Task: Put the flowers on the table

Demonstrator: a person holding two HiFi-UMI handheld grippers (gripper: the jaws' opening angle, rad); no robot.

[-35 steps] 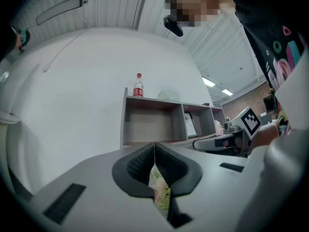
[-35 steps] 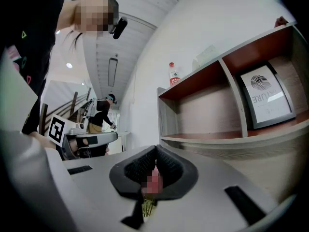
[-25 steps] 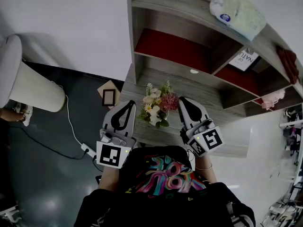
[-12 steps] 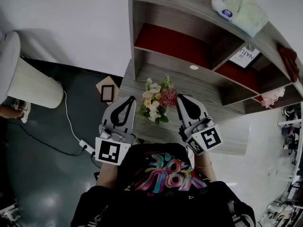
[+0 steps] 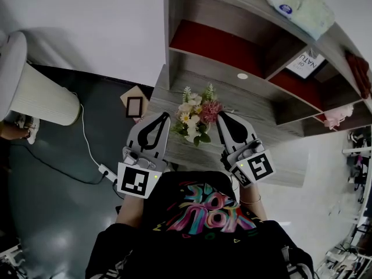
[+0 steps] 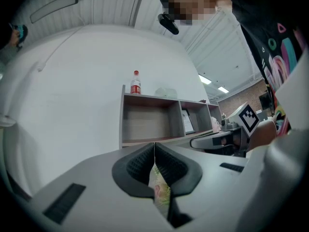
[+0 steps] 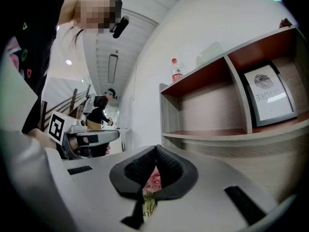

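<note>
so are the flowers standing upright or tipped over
Upright, it seems: the flower bunch rises from the wooden table, blooms on top; its base is hidden.

head view: steeply down | gripper views: low, close | shared: shelf (image 5: 221,39), flowers (image 5: 195,118)

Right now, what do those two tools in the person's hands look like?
The left gripper and right gripper are pale grey with black ribbed pads; each carries a cube of black-and-white square markers. The person wears a black T-shirt with colourful print.
</note>
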